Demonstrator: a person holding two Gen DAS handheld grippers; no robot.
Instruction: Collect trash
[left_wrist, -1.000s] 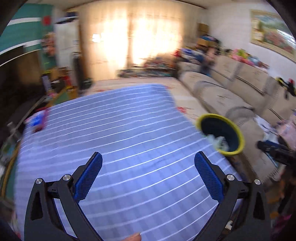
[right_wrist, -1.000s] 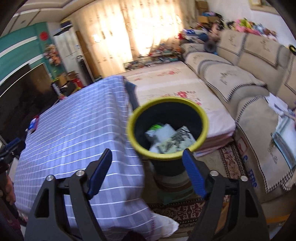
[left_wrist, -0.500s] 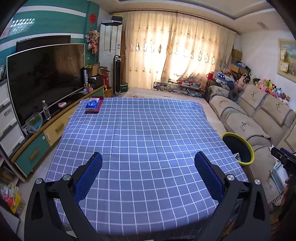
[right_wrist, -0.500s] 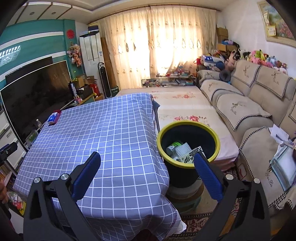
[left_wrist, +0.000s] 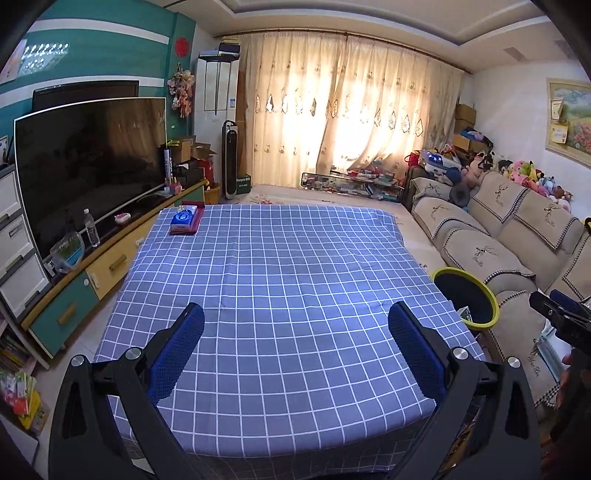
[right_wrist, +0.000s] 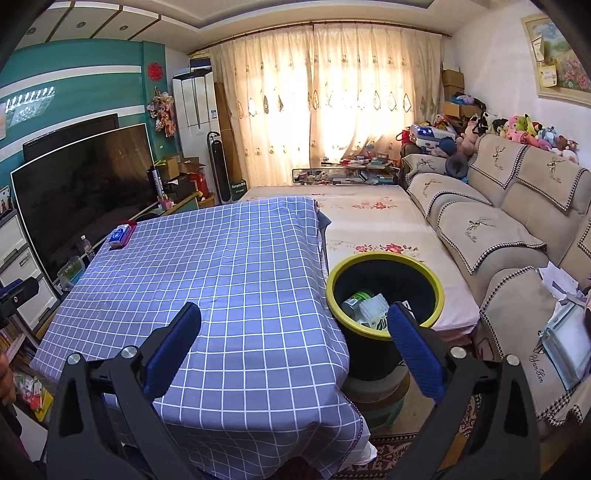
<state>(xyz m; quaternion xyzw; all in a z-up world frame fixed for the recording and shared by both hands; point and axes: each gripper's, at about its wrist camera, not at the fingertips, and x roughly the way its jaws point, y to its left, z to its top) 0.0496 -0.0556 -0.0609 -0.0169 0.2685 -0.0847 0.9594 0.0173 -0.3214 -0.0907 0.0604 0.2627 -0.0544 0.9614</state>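
A black bin with a yellow rim (right_wrist: 384, 295) stands on a low stool beside the table's right edge, with crumpled wrappers and packets (right_wrist: 365, 308) lying inside. The same bin (left_wrist: 467, 297) shows at the right of the left wrist view. My right gripper (right_wrist: 293, 341) hovers open over the table's near right corner, nothing between its blue pads. My left gripper (left_wrist: 295, 341) is open too, above the near edge of the blue checked tablecloth (left_wrist: 280, 280), empty. The other gripper's tip (left_wrist: 557, 314) shows at the far right of the left wrist view.
A blue tissue pack on a red tray (left_wrist: 186, 219) lies at the table's far left corner. A large TV (left_wrist: 88, 166) on a cabinet runs along the left. A beige sofa (right_wrist: 491, 229) lines the right, with a flowered mattress (right_wrist: 369, 221) between it and the table.
Both grippers have pulled back and risen from the table and bin, so the whole room now shows. The right jaws spread wider. The motion blur in the left view is gone.
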